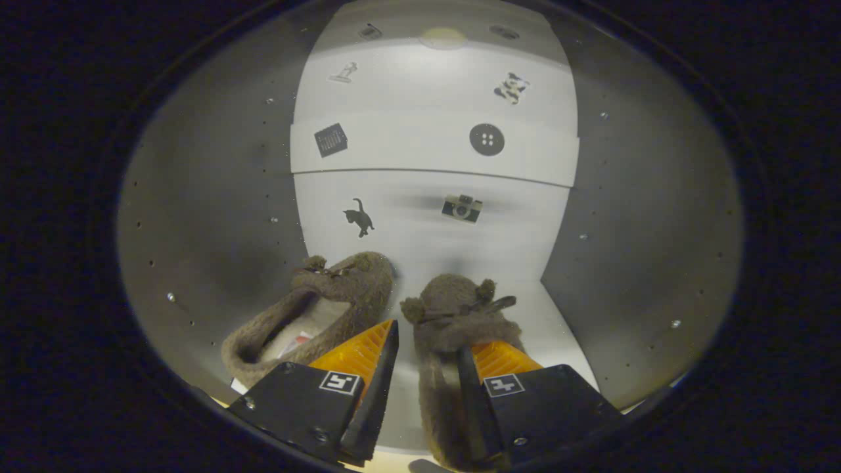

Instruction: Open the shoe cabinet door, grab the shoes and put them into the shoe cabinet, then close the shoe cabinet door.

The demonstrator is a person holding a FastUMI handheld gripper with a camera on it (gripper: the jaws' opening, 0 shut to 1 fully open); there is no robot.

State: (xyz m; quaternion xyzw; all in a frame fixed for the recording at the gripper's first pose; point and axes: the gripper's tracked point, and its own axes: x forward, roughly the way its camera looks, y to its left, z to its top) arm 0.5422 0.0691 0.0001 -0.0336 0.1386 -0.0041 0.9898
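slippers (341, 295) sit inside the cabinet (197, 217) by its back wall, gripper (427, 368) released; next, withdraw and close the door.

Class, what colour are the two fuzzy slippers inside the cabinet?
Brown, clearest in the gripper view: left slipper and right slipper, with the open gripper beside them.

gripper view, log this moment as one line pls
place: inside shoe cabinet | gripper: open, fingers straddling inner edge of right slipper | left slipper: on cabinet floor beside it | stickered back panel beyond
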